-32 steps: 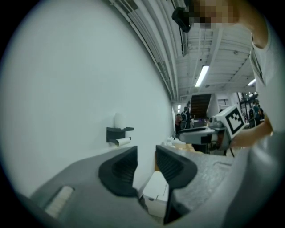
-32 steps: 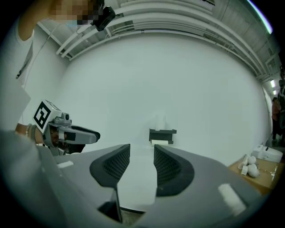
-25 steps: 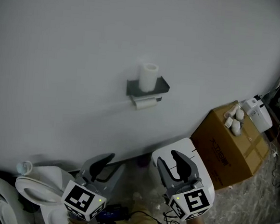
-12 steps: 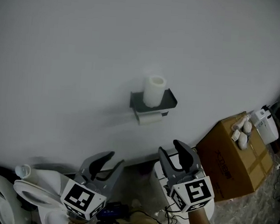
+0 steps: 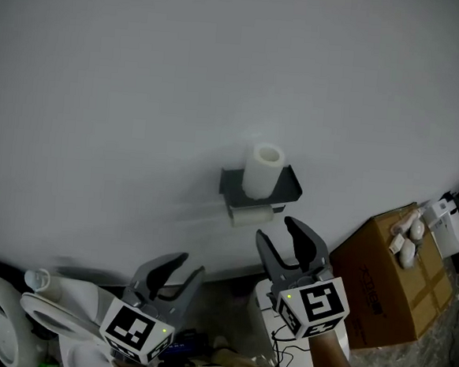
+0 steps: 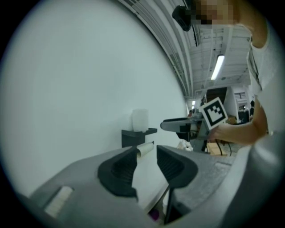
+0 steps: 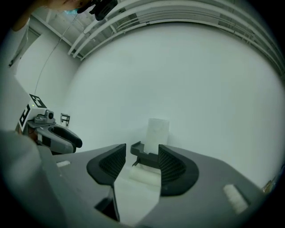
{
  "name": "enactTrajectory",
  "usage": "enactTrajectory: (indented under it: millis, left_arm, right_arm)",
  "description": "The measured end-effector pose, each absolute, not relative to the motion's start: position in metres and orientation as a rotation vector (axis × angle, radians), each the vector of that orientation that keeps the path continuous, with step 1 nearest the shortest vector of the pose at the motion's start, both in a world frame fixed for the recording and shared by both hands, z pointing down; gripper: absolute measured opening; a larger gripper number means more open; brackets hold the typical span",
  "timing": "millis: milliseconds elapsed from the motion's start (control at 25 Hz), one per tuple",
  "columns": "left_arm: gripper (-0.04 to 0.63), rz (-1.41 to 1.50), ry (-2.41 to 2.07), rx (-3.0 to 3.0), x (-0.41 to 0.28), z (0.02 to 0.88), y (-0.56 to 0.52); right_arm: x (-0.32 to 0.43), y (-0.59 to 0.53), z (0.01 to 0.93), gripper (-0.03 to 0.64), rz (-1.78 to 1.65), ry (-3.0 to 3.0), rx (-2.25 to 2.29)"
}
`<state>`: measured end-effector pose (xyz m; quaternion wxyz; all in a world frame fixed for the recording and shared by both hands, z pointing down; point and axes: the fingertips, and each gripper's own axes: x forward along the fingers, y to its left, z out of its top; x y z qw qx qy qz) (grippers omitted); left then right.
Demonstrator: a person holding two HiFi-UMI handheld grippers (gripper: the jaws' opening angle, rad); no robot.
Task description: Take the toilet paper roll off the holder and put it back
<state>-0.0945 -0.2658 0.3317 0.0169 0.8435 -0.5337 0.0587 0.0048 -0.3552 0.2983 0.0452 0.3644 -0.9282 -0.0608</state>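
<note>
Nearest, the left gripper: fingers half apart, empty. Ahead of it, the right gripper: jaws wide, having just been opening, nothing between them. Beyond its fingertips and untouched: toilet paper roll hung under the wall holder, spare roll upright on top.

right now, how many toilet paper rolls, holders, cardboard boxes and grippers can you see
toilet paper rolls: 2, upright roll on the shelf, hung roll beneath
holder: 1
cardboard box: 1
grippers: 2, left gripper open, right gripper empty, its jaws have just been opening
total: 6
</note>
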Motion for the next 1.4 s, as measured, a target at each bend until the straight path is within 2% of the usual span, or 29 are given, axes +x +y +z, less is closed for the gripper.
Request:
enactTrajectory:
  millis: [640,1400]
  left_arm:
    - [0.132,0.154,-1.772,2.547,-0.101,0.338,-0.29]
    - [0.14,0.169,-1.835,2.517,-0.106,0.334,-0.287]
  right_arm:
    - [-0.018,-0.436,0.274,0.235,-0.181,-2.868,0.999]
    - [-0.023,-0.449,0.263,0.236,-0.161,-2.927,0.901]
